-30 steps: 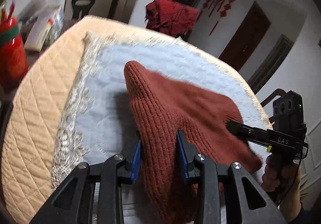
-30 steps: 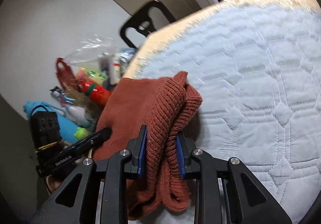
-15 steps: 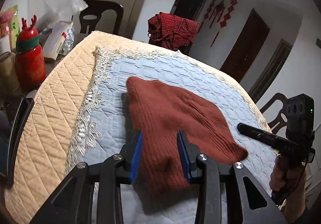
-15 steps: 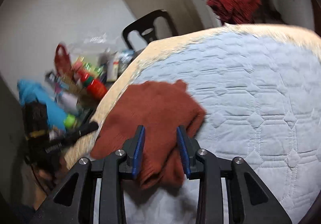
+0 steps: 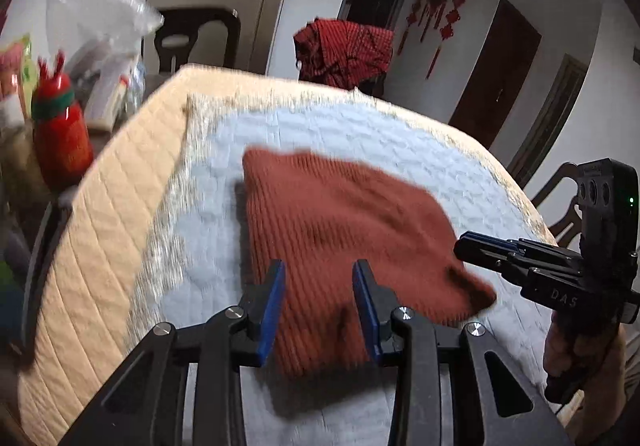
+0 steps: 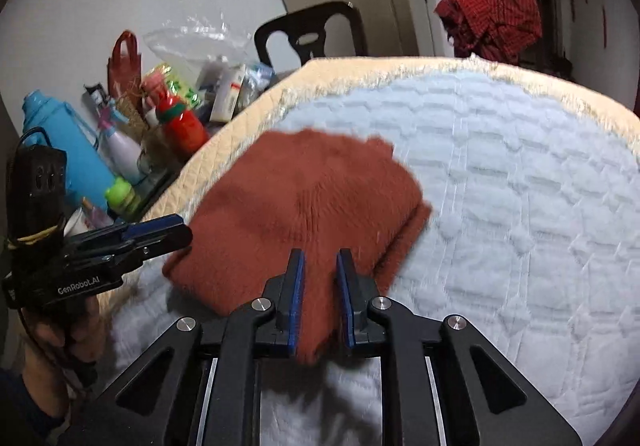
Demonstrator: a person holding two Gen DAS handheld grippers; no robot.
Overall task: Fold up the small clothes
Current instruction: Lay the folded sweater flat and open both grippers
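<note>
item: rust knit garment [image 5: 340, 230] folded near surface's [image 5: 120, 214] left edge | left tool [image 5: 318, 304] spread, cloth between, unpressed | right tool [image 6: 319, 300] closing, cloth seen between | advice: lift clear without dragging the fold

**Rust knit garment lying folded on the quilt**

The rust-red ribbed knit garment [image 5: 340, 222] lies spread flat on the pale blue quilted cover, filling the middle of the left wrist frame as a rough wedge, its narrow corner toward the upper left. In the right wrist frame [image 6: 304, 206] it sits centre-left, doubled over, layered edges showing along its right side. Motion blur softens its outline.
</note>
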